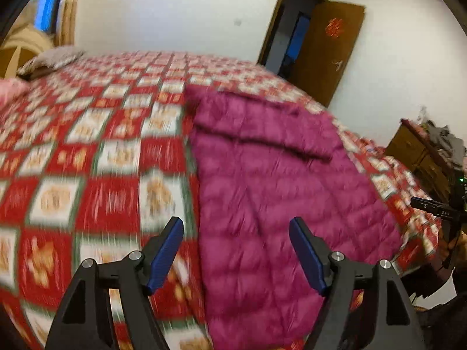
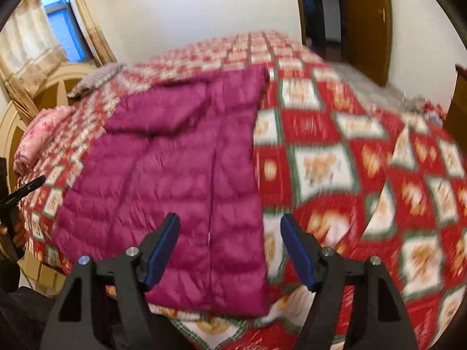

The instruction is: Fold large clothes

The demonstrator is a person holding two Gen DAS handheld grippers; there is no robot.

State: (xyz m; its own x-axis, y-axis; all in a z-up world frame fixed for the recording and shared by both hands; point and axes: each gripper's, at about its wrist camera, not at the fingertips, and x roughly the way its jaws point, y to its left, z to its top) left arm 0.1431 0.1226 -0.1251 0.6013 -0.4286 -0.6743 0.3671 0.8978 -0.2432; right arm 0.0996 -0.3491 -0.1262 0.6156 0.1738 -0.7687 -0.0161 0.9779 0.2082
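A magenta quilted puffer jacket lies flat on the bed, folded lengthwise into a long strip, with a sleeve folded across its far part. It also shows in the right wrist view. My left gripper is open and empty, held above the jacket's near left edge. My right gripper is open and empty, held above the jacket's near right edge. Both views are blurred by motion.
The bed carries a red, white and green checked quilt. A grey pillow and a pink folded blanket lie at the headboard end. A brown door stands open. A wooden dresser stands by the bed.
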